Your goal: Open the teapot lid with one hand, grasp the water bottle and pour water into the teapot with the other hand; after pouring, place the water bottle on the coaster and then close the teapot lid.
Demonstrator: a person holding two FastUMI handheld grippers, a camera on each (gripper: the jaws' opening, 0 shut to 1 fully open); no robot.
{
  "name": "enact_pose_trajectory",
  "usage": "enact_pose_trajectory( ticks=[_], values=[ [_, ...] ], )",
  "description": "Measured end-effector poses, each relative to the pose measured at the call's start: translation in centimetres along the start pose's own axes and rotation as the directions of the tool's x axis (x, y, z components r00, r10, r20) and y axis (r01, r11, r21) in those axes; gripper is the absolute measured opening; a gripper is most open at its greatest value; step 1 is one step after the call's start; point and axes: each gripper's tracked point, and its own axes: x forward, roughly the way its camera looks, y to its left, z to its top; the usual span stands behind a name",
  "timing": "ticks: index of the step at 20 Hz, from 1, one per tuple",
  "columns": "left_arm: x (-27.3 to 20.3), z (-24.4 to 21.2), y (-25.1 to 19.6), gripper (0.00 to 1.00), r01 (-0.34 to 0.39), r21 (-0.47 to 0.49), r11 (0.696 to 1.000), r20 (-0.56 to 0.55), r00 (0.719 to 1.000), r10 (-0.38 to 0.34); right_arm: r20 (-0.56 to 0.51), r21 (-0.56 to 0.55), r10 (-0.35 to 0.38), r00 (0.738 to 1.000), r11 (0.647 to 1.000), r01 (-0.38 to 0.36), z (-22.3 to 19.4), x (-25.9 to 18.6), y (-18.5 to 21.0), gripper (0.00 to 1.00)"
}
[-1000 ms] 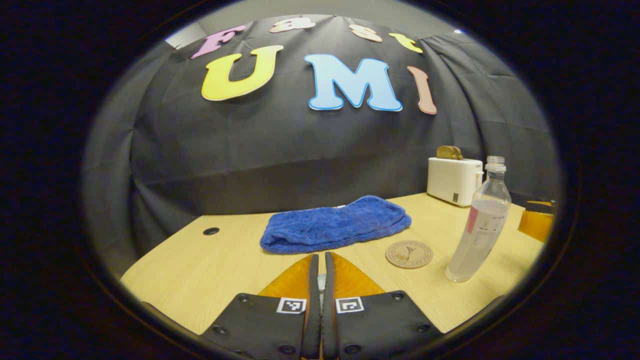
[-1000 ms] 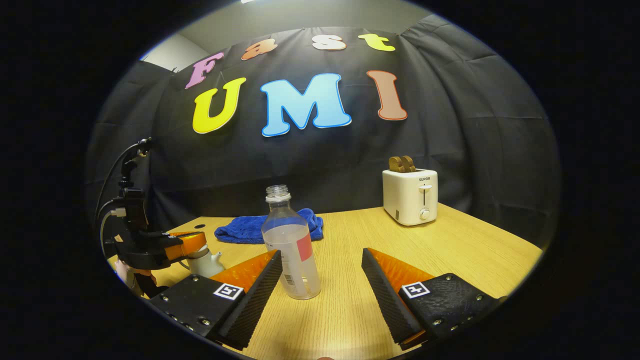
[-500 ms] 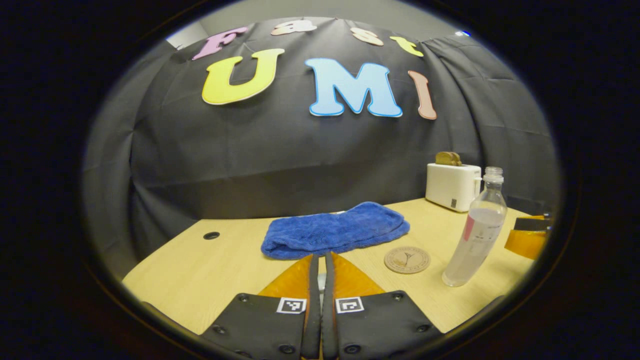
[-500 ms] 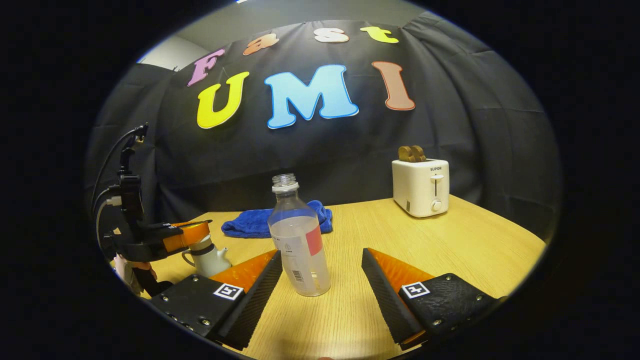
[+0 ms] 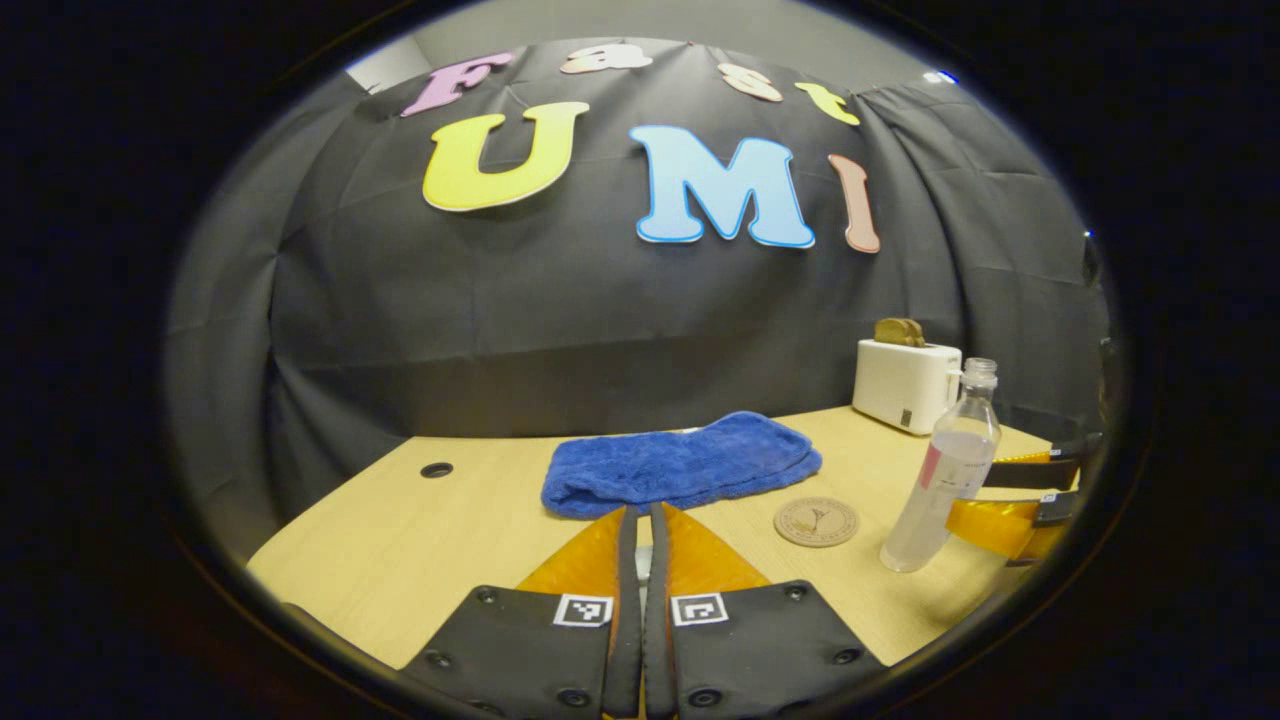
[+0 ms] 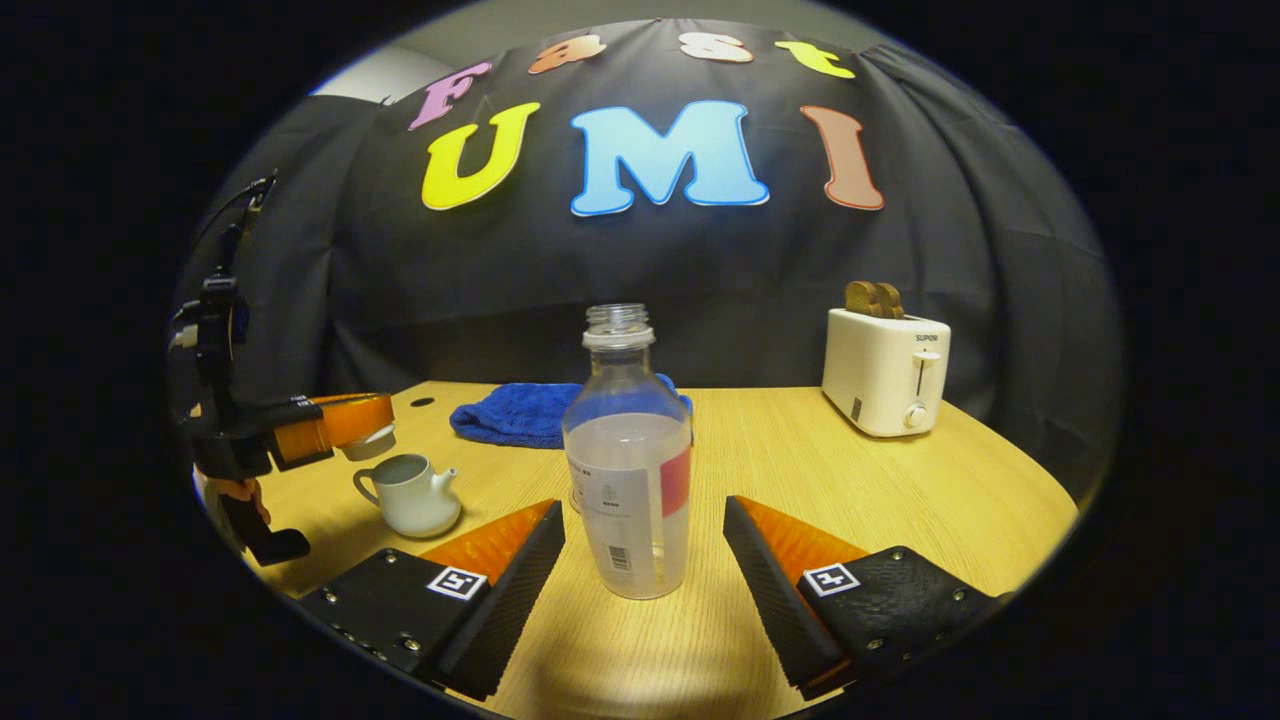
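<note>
The teapot lid (image 6: 368,441) is now being held higher above the open teapot (image 6: 411,494) than half a second ago, and the water bottle (image 6: 630,460) is being approached more closely by the right gripper (image 6: 645,555). In the right gripper view, the uncapped, partly filled bottle is being framed upright on the wooden table (image 6: 900,490), between the widely spread fingers and just ahead of them, with neither finger touching it. To the left, the left gripper (image 6: 335,420) is being shown with the lid caught at its tips, directly over the white teapot. In the left gripper view, the left gripper's (image 5: 640,560) fingers are being pressed almost together; what lies between them cannot be told there. Beyond them a blue towel (image 5: 683,464) is lying, with the round coaster (image 5: 816,521) to its right and the bottle (image 5: 944,472) standing just beside the coaster. A white toaster (image 6: 886,371) is being seen near the back wall.
</note>
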Motion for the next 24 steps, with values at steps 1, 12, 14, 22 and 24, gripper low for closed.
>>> enact_pose_trajectory(
  ticks=[1, 12, 14, 22, 24],
  values=[
    [-0.3, -0.1, 0.5, 0.08, -0.005, -0.006, 1.000, 0.000, 1.000, 0.005, -0.011, -0.013, 0.001, 1.000, 1.000, -0.001, -0.3, 0.3, 0.1, 0.99],
    [-2.4, -1.9, 5.1, 0.08, -0.051, -0.057, 0.997, -0.020, 0.999, 0.050, -0.076, -0.109, -0.056, 0.996, 0.993, 0.048, -2.0, 2.3, -0.1, 0.78],
    [-2.6, -2.4, 5.7, 0.08, -0.053, -0.065, 0.996, -0.023, 0.998, 0.051, -0.068, -0.179, -0.082, 0.994, 0.981, 0.069, -1.6, 2.3, -0.3, 0.76],
    [-3.5, -3.7, 7.0, 0.08, -0.059, -0.088, 0.994, -0.036, 0.998, 0.056, -0.023, -0.505, -0.168, 0.986, 0.853, 0.133, 1.2, 3.4, -0.5, 0.76],
    [-3.8, -3.9, 7.5, 0.08, -0.063, -0.088, 0.994, -0.039, 0.997, 0.060, 0.002, -0.590, -0.183, 0.983, 0.793, 0.149, 1.9, 3.8, -0.2, 0.76]
  ],
)
